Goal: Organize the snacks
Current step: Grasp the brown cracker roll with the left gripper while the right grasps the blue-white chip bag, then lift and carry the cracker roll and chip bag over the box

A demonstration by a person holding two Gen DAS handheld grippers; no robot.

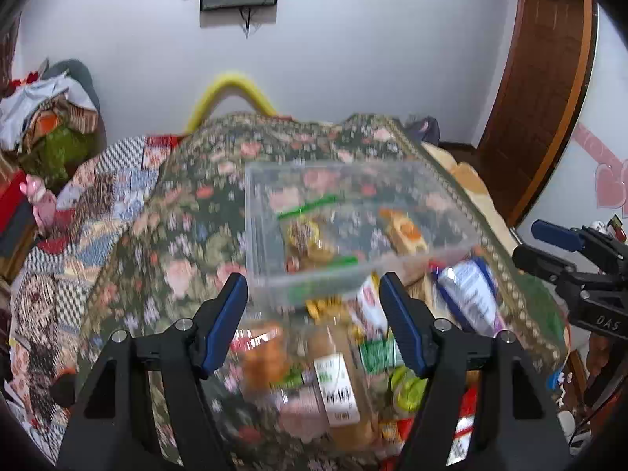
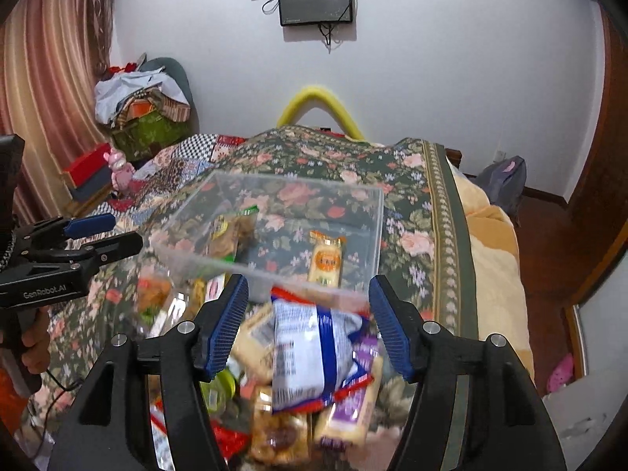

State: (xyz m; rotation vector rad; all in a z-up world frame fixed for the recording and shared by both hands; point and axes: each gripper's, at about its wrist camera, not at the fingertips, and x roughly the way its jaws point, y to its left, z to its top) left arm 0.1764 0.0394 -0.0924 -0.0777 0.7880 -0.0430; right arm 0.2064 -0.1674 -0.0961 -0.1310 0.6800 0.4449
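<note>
While clear bin (image 2: pixel 353 212) holds two snack packs (image 2: pixel 325 261), loose snack heap (image 2: pixel 306 369) lies beside it; left gripper (image 1: pixel 314 322) and right gripper (image 2: pixel 310 325) gape wide, empty.

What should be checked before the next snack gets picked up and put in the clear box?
1. Right gripper open, nothing held: ok.
2. Left gripper open, nothing held: ok.
3. Box has room, with only a few snacks inside: ok.
4. Blue-and-white bag on top of the pile, between the right fingers: ok.
5. Left gripper's target: cannot tell, its view is blurred.
6. Grippers apart from each other: ok.
</note>
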